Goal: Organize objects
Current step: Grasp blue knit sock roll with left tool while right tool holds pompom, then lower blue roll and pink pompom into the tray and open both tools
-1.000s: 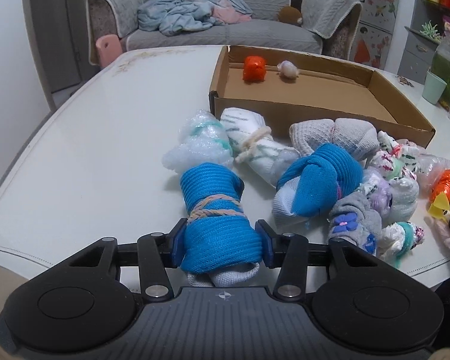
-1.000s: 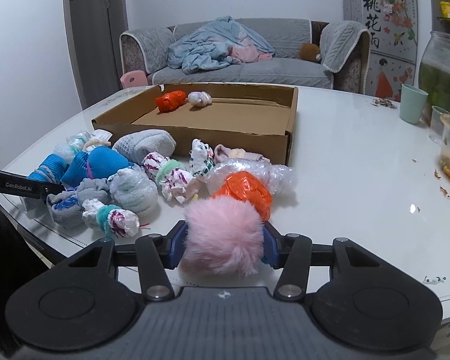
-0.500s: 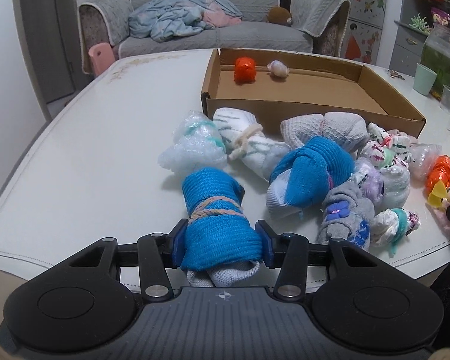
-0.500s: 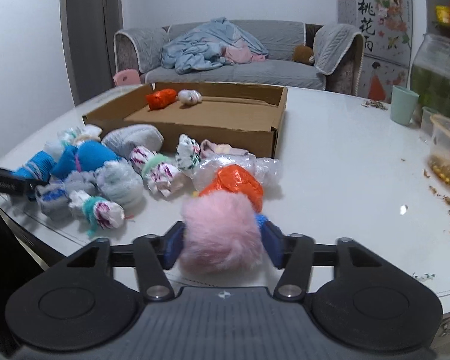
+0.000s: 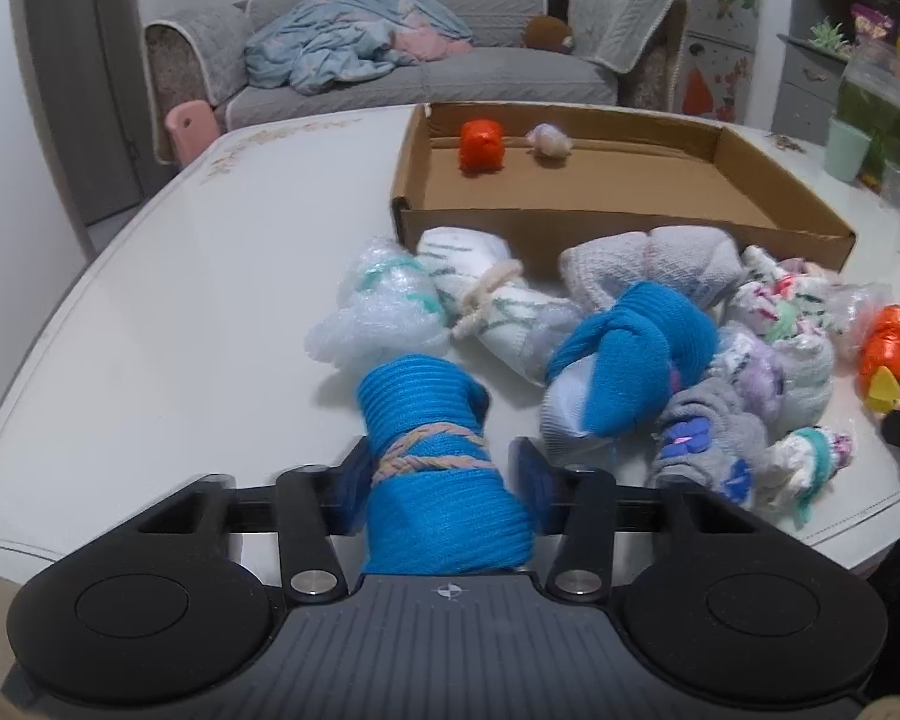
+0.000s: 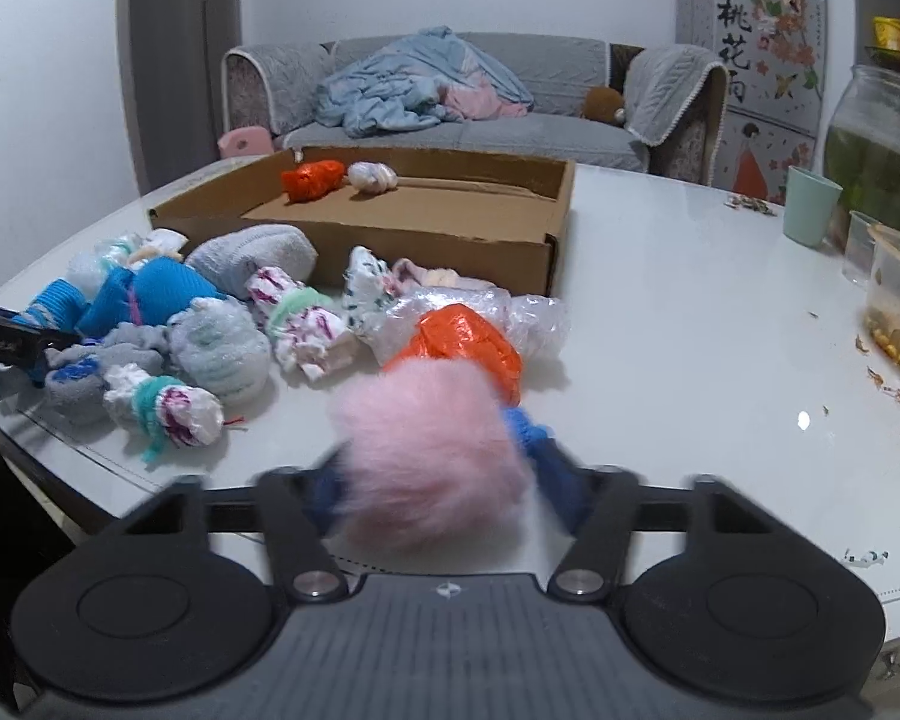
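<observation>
A white, glossy bench [image 5: 150, 312] fills both views, with a grey sofa [image 5: 426, 78] heaped with pale blue bedding seen across the top of the frame and a grey door at upper left. A shallow cardboard box [image 5: 624, 222] sits at upper centre, holding an orange bundle [image 5: 481, 145] and a small white bundle [image 5: 549, 141] at its far wall. Rolled socks and wrapped bundles are strewn just below the box. At the right edge of the right wrist view a green cup [image 6: 811, 215], a glass jar [image 6: 882, 144] and scattered crumbs are seen.

Compared with a second ago, the box and sofa are seen slightly lower in the left wrist view; the pile is unchanged. The left gripper [image 5: 447, 474] is clamped on a blue sock roll [image 5: 444, 480] bound with a braided band. The jaws of the right gripper [image 6: 435, 474] have just been closing and are pressed on a pink fluffy ball [image 6: 432, 456].

The pink ball and right jaws are blurred. In the left wrist view the sock roll's near end is hidden behind the gripper body.
</observation>
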`<move>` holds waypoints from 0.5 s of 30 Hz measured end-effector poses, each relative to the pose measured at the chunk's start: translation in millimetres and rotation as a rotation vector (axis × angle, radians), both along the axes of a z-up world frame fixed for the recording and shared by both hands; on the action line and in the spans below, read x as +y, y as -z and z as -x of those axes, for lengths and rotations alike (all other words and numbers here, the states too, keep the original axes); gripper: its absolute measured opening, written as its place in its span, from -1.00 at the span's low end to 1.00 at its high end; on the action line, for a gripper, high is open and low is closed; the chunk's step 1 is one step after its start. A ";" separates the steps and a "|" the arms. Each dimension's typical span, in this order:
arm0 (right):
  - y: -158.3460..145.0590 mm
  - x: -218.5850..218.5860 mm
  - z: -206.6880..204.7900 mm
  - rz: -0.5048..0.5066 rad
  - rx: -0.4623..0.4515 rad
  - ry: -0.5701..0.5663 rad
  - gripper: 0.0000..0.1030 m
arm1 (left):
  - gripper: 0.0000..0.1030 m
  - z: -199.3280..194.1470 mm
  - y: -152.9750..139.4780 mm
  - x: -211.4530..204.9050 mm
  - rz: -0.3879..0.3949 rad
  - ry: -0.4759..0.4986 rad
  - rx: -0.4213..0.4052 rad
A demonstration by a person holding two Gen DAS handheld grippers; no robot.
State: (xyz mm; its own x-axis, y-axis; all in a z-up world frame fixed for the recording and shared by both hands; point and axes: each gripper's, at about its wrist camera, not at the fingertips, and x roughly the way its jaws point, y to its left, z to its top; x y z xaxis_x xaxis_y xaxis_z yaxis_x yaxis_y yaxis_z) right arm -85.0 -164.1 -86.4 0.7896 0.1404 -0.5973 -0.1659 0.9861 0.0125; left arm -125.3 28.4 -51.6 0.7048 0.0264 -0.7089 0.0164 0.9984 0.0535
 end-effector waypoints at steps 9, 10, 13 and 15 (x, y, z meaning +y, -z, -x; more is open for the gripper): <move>-12.2 -8.1 13.6 -0.016 -0.029 -0.002 -0.33 | -0.01 9.2 -4.3 3.1 0.016 0.005 -0.008; -14.7 -8.0 14.8 -0.011 -0.032 -0.005 -0.33 | -0.01 10.2 -6.3 3.4 0.016 0.006 -0.013; -20.9 -7.1 14.9 0.011 -0.040 -0.019 -0.33 | 0.00 11.4 -12.4 3.2 0.009 0.012 -0.027; -27.1 -9.3 14.8 0.011 -0.058 -0.029 -0.33 | 0.00 11.4 -15.7 3.2 0.008 0.013 -0.037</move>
State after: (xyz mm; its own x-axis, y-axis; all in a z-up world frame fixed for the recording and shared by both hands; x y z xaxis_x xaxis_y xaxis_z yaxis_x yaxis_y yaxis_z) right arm -99.9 -173.4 -59.2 0.8188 0.1578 -0.5520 -0.1948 0.9808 -0.0086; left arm -136.7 31.6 -35.9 0.7309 0.0118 -0.6824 0.0275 0.9985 0.0467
